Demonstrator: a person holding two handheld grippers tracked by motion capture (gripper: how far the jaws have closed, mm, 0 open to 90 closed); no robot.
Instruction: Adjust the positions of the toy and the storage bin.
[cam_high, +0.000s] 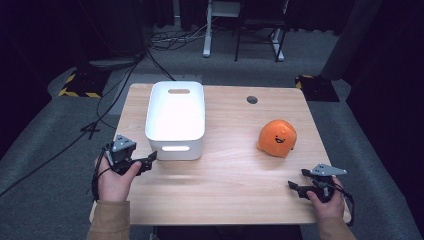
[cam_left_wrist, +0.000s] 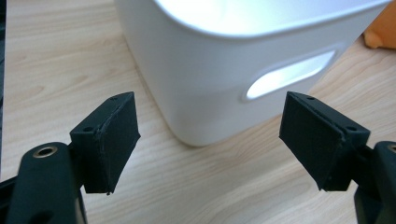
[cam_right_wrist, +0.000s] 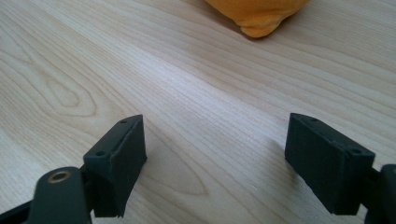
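1. Left gripper (cam_high: 150, 159) hovers by the near left corner of the white bin (cam_high: 175, 119); its jaws stand apart with nothing between them.
2. The left gripper view shows the bin's rounded corner and lit handle slot close up; the high view shows the whole bin.
3. The orange plush toy (cam_high: 277, 138) lies right of centre on the table (cam_high: 230, 185), its printed smiling face plain from above.
4. Right gripper (cam_high: 294, 186), near the front right edge, has its jaws wide apart and holds nothing.
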